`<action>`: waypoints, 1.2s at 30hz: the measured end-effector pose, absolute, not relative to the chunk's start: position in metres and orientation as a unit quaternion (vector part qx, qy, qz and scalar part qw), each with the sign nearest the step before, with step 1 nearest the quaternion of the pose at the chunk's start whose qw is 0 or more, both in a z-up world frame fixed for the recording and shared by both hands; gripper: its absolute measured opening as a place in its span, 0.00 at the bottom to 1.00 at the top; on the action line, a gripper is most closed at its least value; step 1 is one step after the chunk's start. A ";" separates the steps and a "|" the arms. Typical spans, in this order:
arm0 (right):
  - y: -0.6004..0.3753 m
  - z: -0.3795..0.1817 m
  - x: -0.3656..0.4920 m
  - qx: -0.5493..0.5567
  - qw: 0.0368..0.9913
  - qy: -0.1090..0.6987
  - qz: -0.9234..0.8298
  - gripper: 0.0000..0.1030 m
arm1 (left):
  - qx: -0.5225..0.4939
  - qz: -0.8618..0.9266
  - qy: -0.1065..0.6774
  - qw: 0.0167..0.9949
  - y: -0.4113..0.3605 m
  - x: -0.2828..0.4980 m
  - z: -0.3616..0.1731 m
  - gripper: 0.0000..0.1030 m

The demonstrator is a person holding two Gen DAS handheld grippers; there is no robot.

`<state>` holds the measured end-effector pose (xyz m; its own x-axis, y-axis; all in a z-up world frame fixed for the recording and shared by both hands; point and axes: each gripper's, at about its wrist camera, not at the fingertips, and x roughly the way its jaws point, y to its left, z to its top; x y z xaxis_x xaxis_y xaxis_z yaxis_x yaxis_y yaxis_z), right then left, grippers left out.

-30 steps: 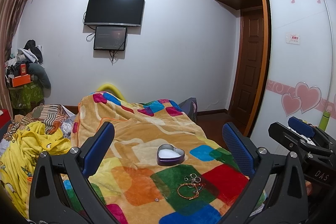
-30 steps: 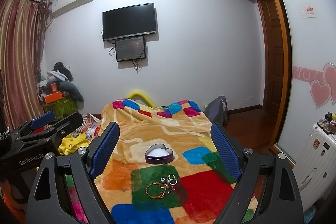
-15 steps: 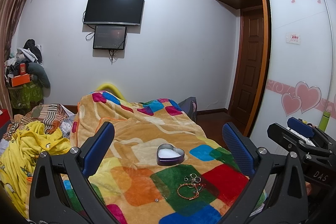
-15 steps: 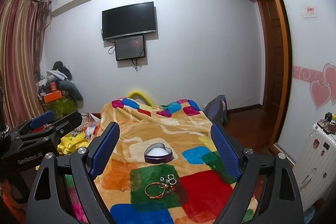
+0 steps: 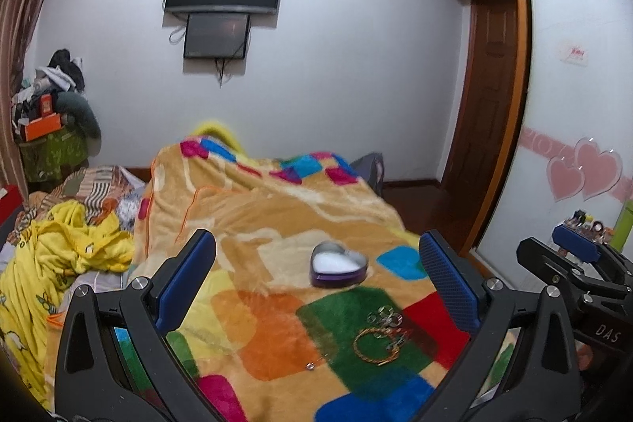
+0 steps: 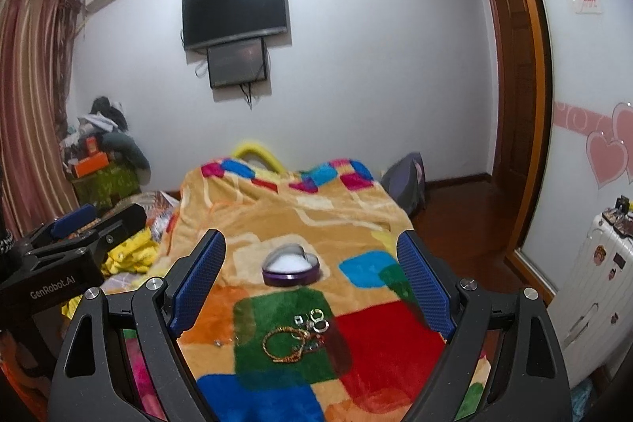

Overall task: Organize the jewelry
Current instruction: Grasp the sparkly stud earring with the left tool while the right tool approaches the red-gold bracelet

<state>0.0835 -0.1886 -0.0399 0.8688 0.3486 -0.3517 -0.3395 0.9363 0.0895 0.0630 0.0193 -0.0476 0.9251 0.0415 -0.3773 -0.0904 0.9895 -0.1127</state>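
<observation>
Jewelry waits on the bed, both claws spread wide and empty

From the left wrist, our left claw [image 5: 316,275] gapes above the patchwork blanket [image 5: 277,216]; a gold bracelet [image 5: 376,345] and small rings [image 5: 383,319] lie just short of the open heart-shaped tin [image 5: 338,263]. From the right wrist, our right claw [image 6: 312,279] stands equally apart. We judge the pieces light, slippery and sunk in plush: pinch the bracelet's band.

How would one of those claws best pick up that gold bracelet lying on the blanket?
Probably from straight above, pinching one side of the loop: the gold bracelet lies flat on the blanket, so only its thin rim offers hold. Choose the left side, away from the rings.
</observation>
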 end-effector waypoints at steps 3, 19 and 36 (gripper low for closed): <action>-0.187 -0.057 0.098 0.006 0.961 0.215 0.173 0.84 | -0.064 0.040 0.224 0.972 0.025 0.080 -0.067 1.00; -0.174 -0.144 0.139 -0.038 0.905 0.372 0.204 0.74 | -0.062 -0.001 0.397 0.916 0.040 0.124 -0.174 0.68; -0.152 -0.188 0.153 -0.027 0.845 0.459 0.275 0.36 | -0.076 -0.070 0.450 0.887 0.027 0.124 -0.210 0.31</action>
<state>0.1533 -0.1519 -0.1879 0.4285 0.4399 -0.7892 -0.4886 0.8476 0.2071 0.1235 0.0274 -0.2097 0.5844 -0.1927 -0.7883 0.0567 0.9787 -0.1973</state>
